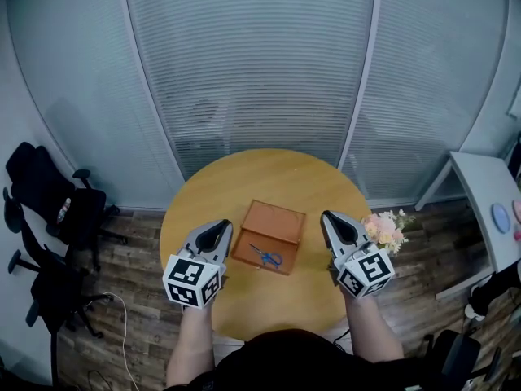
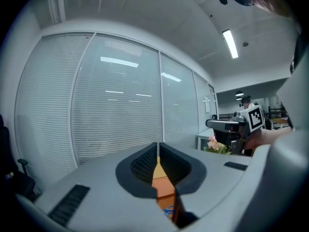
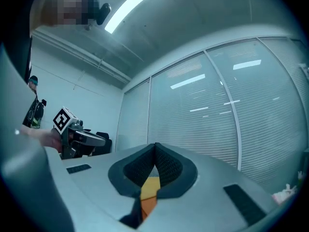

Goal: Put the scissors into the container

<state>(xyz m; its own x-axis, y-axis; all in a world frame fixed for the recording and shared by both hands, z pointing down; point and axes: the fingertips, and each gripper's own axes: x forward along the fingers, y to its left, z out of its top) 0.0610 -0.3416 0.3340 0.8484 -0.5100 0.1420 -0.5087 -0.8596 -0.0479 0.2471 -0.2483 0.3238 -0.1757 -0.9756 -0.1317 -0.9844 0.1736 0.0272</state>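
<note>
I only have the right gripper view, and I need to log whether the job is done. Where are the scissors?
Observer: In the head view, the scissors lie inside the container, near its front edge.
Operator: Is the left gripper carrying anything?
Observer: No. The left gripper has its jaws together, with nothing between them.
Operator: Where is my gripper relative to the container?
Observer: The right gripper is off the container's right side and the left gripper is at its left side, so they flank it.
</note>
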